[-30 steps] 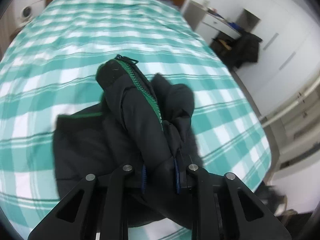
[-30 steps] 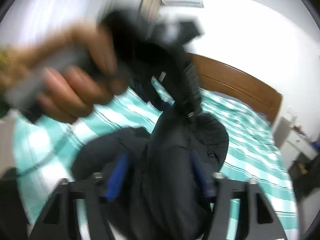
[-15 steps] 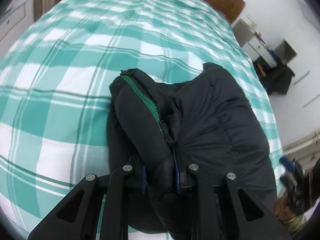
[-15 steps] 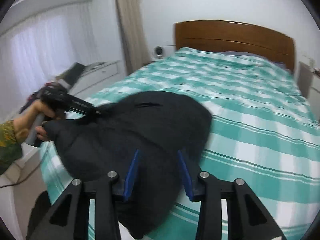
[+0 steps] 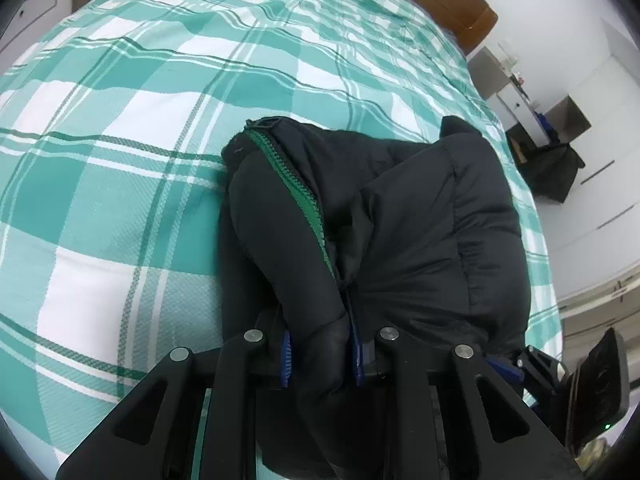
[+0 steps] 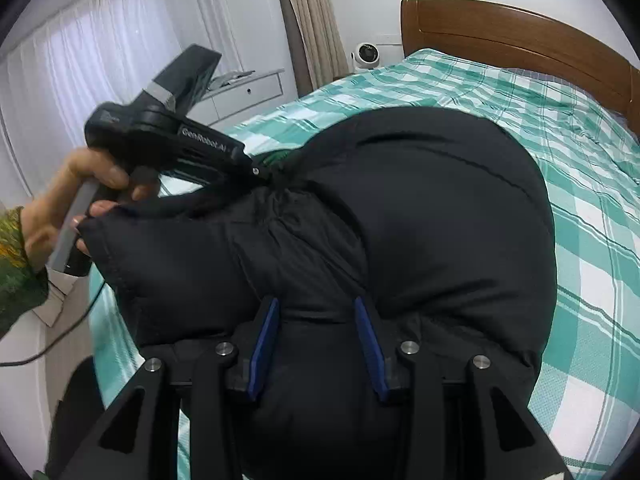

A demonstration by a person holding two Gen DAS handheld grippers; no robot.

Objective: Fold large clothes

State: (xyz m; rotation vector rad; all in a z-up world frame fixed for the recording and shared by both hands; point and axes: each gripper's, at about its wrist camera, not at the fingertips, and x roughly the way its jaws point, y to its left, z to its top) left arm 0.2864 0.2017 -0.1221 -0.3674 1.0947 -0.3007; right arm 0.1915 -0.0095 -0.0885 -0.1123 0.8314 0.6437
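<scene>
A black puffer jacket (image 5: 420, 232) with a green zipper (image 5: 296, 196) lies bunched near the foot of a bed with a teal-and-white checked cover (image 5: 120, 120). My left gripper (image 5: 320, 354) is shut on a thick fold of the jacket next to the zipper. My right gripper (image 6: 316, 336) is shut on another padded fold of the jacket (image 6: 420, 220). The left gripper also shows in the right wrist view (image 6: 260, 172), held by a hand and pinching the jacket's far edge. The right gripper's body shows at the left wrist view's lower right (image 5: 560, 376).
A wooden headboard (image 6: 520, 40) stands at the bed's far end. A white drawer unit (image 6: 248, 88) and curtains are left of the bed, with a small white fan (image 6: 366, 54). A white desk and a dark bag (image 5: 552, 168) stand right of the bed.
Both grippers have brought the jacket down from the air onto the bed and spread apart. The jacket now lies lower and wider on the cover. Both stay shut on it.
</scene>
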